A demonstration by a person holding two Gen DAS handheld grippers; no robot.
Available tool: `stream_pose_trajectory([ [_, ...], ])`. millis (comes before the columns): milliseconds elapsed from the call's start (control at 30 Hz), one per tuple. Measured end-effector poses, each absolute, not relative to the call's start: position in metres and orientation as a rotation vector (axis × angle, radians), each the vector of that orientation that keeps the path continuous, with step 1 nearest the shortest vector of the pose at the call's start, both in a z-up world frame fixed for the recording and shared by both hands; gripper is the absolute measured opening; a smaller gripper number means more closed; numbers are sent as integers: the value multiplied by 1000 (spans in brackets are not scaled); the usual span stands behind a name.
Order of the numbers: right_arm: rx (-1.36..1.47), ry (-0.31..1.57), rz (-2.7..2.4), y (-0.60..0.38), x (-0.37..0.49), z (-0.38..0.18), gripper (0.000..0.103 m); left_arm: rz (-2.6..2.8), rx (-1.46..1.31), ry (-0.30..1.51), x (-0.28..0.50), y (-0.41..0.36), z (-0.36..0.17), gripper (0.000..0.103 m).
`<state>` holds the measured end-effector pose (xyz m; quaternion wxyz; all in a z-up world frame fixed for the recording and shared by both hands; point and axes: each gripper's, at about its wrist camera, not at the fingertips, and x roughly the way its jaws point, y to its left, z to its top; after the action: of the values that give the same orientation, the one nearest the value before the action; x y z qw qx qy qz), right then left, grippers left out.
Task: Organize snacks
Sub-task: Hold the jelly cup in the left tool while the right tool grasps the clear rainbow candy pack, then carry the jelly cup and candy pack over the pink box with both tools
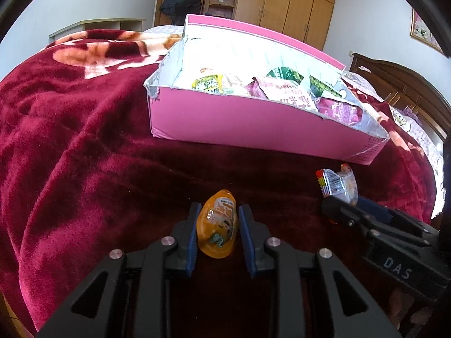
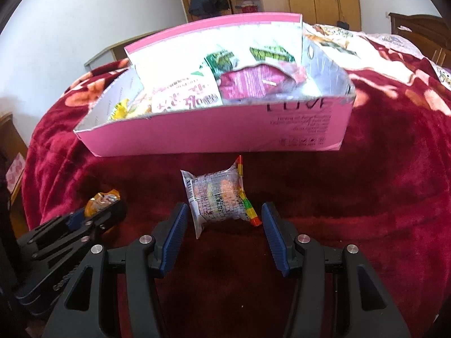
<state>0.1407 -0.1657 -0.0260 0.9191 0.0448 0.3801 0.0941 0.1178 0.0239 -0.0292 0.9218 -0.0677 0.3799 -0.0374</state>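
Snack box (image 2: 197, 138), "LOVE" inverted

Orange jelly cup (image 1: 217, 225) and clear snack packet (image 2: 218, 200) lie before the pink box (image 2: 197, 138).

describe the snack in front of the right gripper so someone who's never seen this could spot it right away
Find the pink box of snacks on the dark red blanket. Just in front of its near wall lies a small clear packet, between the right gripper's open fingers. Unlike the orange jelly cup in the left gripper, it is see-through with a rainbow-striped edge.
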Motion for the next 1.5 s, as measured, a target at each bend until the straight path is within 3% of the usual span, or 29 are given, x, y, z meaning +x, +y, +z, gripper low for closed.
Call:
stream_pose_trajectory([
  [400, 107, 763, 186, -167, 141, -33, 55, -76, -131, 779, 118, 22, -30, 28],
  [700, 125, 710, 151, -172, 130, -35, 40, -79, -123, 769, 116, 22, -31, 28],
  [1500, 228, 663, 184, -196, 79, -21, 39, -112, -116, 706, 89, 18, 11, 28],
])
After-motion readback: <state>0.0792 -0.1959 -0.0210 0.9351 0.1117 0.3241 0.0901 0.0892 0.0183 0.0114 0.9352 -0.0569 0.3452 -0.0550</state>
